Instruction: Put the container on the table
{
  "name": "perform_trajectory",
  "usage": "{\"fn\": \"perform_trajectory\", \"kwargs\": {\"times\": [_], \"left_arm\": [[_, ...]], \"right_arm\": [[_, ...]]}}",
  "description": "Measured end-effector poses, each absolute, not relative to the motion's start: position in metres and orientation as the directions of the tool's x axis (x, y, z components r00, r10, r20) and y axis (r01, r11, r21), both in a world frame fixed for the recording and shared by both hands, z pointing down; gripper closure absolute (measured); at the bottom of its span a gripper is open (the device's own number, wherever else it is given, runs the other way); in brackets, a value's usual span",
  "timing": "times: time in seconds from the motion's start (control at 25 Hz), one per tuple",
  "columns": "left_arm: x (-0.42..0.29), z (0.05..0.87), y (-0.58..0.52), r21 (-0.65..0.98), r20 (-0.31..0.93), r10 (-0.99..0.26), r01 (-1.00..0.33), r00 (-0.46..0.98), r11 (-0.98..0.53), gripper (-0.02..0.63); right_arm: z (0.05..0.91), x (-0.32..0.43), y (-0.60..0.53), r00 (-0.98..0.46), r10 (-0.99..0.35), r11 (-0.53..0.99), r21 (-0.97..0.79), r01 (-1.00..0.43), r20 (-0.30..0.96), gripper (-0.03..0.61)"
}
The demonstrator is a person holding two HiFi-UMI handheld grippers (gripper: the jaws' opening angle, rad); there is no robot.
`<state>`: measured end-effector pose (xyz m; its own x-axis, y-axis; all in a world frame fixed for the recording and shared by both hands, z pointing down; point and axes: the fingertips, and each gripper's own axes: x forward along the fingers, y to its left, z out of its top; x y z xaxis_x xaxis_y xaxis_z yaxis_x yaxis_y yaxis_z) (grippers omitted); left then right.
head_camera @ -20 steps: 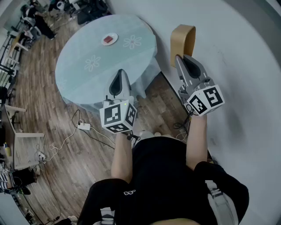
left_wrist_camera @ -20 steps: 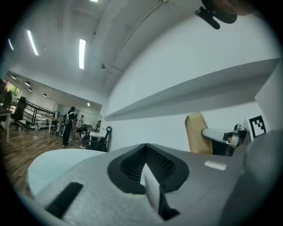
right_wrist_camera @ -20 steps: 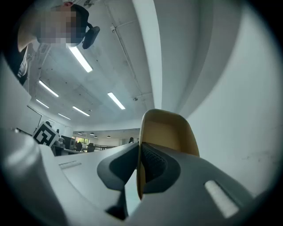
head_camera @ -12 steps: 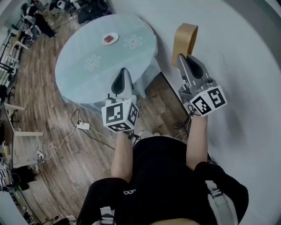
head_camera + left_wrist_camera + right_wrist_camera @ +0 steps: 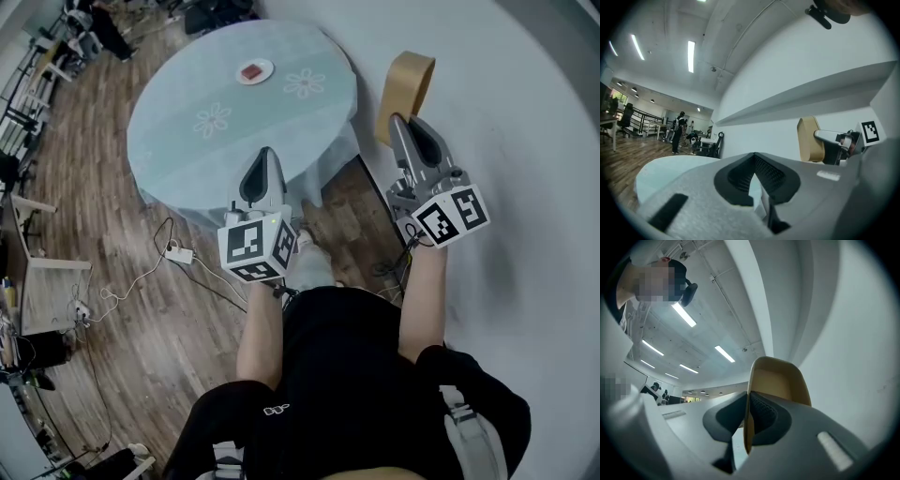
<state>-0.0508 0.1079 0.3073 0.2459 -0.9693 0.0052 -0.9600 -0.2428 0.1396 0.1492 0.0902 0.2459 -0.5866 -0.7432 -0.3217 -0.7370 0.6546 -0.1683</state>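
A tan, open-topped container (image 5: 409,82) hangs in the air beside the white wall, to the right of the round table (image 5: 187,159) with its pale blue flowered cloth. My right gripper (image 5: 411,131) is shut on the container's wall; in the right gripper view the wall (image 5: 777,383) runs between the two jaws of that gripper (image 5: 747,414). My left gripper (image 5: 265,157) hovers over the table's near edge, shut and holding nothing. In the left gripper view this gripper (image 5: 757,180) points past the table (image 5: 661,171) toward the container (image 5: 809,139).
A small plate with a red item (image 5: 254,71) sits on the far side of the table. A power strip and cables (image 5: 178,255) lie on the wood floor to the left. The white wall (image 5: 534,141) stands close on the right. People (image 5: 103,23) and furniture are far back.
The table has come nearer and shifted right in the head view. Both grippers keep their hold and spacing, with the container still in the right one.
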Motion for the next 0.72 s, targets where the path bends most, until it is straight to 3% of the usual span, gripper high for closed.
{"fn": "perform_trajectory", "kwargs": {"times": [0.4,0.72], "left_arm": [[-0.076,0.344,-0.013,0.188,0.042,-0.963,-0.949,0.265,-0.253,0.617],[-0.107,0.402,-0.164,0.267,0.171,-0.939,-0.931,0.299,-0.248,0.617]], "right_arm": [[0.267,0.139,-0.021,-0.537,-0.772,0.622,-0.232,-0.748,-0.339,0.551],[0.319,0.106,-0.176,-0.513,-0.837,0.548,-0.306,-0.779,-0.193,0.549]]}}
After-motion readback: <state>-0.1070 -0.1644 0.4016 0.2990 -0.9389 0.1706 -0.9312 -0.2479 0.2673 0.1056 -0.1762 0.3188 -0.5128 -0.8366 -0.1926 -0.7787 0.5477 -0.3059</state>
